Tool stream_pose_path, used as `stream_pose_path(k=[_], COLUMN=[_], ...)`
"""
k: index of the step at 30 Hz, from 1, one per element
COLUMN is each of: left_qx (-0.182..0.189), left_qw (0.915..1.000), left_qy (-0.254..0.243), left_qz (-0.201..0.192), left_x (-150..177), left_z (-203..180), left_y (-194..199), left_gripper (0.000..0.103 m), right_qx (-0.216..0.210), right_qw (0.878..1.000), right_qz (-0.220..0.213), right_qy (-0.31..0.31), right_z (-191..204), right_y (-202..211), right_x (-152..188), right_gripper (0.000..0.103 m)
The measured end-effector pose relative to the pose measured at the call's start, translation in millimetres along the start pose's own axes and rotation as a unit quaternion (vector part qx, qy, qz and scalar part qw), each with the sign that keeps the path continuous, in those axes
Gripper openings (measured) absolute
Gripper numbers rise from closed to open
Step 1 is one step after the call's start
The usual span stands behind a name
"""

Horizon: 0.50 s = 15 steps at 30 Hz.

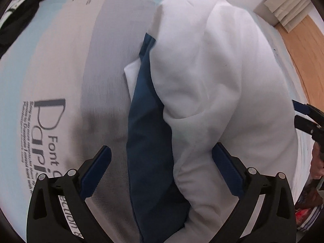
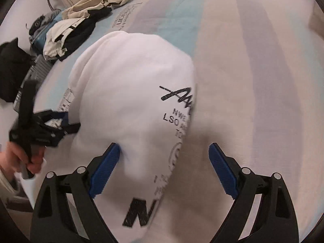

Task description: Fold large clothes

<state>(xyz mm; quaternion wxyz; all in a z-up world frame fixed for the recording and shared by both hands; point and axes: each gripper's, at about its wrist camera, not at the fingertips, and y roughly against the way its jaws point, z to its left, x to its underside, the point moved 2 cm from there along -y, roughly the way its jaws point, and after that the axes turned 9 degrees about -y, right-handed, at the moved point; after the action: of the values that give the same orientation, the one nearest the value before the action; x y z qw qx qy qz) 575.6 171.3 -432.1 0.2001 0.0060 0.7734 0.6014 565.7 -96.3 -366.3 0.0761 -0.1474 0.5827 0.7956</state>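
Mid-fold: white garment (image 1: pixel 212 81) heaped on the printed bedspread (image 1: pixel 60 70).

Left gripper (image 1: pixel 162 170) spread wide, straddling the garment's blue panel (image 1: pixel 145 141) at 6 o'clock, probably lining up a pinch. Right gripper (image 2: pixel 164 168) likewise released, gripping nothing, white hem between the jaws. Spare clothes (image 2: pixel 81 20) piled at 10 o'clock in the right view, clear of the fold.

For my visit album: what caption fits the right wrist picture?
Open right gripper over a folded white printed garment on the bed cover, clothes pile behind.
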Motion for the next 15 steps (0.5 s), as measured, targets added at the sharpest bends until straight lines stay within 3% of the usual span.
stream_pose_path(k=[4, 9, 15], left_qx=[0.057, 0.085, 0.123], left_qw=[0.997, 0.9947, 0.9876], left_qy=[0.053, 0.054, 0.092], left_qz=[0.004, 0.019, 0.032], left_x=[4.9, 12.3, 21.6], left_z=[16.5, 20.1, 30.9], left_y=[-5.7, -5.6, -9.6], left_gripper=[0.098, 0.098, 0.098], right_qx=[-0.044, -0.082, -0.147], right_qw=[0.998, 0.992, 0.976], right_qz=[0.021, 0.047, 0.084], right_qy=[-0.046, -0.081, -0.138], right_z=[-8.6, -17.7, -22.2], right_y=[-8.7, -20.4, -40.6], right_x=[-3.2, -6.4, 2.2], right_gripper=[0.087, 0.092, 0.095])
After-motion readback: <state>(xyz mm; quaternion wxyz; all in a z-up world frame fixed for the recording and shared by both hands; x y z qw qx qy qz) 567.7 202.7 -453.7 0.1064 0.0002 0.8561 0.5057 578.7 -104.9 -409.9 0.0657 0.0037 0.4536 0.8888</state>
